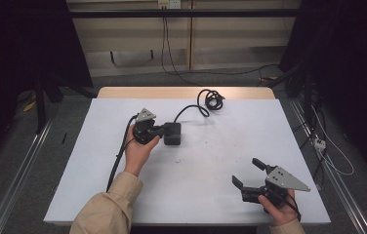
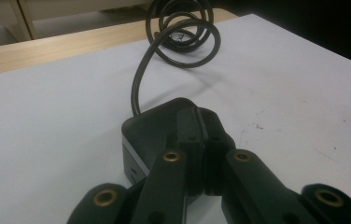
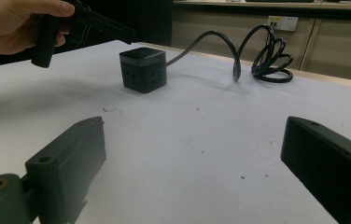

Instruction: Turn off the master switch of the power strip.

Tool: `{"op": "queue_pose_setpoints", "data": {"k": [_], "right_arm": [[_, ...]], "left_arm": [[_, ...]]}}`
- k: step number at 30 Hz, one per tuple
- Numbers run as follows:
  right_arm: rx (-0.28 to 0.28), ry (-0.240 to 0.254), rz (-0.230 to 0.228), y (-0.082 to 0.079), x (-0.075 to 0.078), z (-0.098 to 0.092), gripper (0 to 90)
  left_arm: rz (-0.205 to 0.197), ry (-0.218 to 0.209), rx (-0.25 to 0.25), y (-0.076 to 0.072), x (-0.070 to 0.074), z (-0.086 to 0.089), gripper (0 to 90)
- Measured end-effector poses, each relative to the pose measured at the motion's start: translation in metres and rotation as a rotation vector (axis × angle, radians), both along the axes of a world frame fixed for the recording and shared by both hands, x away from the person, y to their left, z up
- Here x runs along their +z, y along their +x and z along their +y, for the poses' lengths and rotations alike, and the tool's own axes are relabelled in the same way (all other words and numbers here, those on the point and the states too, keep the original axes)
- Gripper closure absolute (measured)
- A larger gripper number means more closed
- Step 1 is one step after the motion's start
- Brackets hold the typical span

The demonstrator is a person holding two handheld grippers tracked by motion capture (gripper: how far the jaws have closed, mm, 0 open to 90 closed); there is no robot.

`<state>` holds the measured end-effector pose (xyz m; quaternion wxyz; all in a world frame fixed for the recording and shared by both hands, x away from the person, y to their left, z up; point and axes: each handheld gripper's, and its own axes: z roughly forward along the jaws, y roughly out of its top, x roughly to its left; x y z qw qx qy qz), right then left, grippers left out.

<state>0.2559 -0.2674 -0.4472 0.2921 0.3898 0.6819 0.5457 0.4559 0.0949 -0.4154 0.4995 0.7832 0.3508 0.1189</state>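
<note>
We are holding the left gripper (image 1: pixel 164 130) with its jaws together, tips resting over the black socket cube (image 1: pixel 173 134) on the counter (image 1: pixel 211 161); the right gripper (image 1: pixel 248 171) is standing apart, empty, well away from the cube.

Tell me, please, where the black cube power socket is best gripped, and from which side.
Probably across two opposite flat side walls of the cube power socket, coming from above. It sits upright on the table, and its cable leaves the far side, so the other walls are free. The left tool, shut, rests over its top; the open right tool is apart.
</note>
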Motion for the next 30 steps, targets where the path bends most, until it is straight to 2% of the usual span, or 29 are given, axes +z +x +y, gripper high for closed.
{"op": "queue_pose_setpoints", "data": {"k": [4,6,13,30], "right_arm": [[0.000,-0.001,-0.004,0.0001,0.0002,-0.0003,6.3],[0.000,0.000,-0.002,0.0001,0.0000,-0.0003,6.3],[0.001,-0.001,0.001,-0.0001,0.0000,0.0002,6.3],[0.004,-0.001,-0.003,0.0000,0.0005,0.0006,6.3]], "left_arm": [[0.009,-0.009,0.002,0.0001,-0.0015,-0.0021,90.0],[0.009,0.009,-0.006,0.0009,-0.0022,-0.0017,90.0],[0.017,0.014,-0.005,0.0017,-0.0040,-0.0028,90.0],[0.030,0.001,0.006,0.0031,-0.0085,-0.0062,90.0]]}}
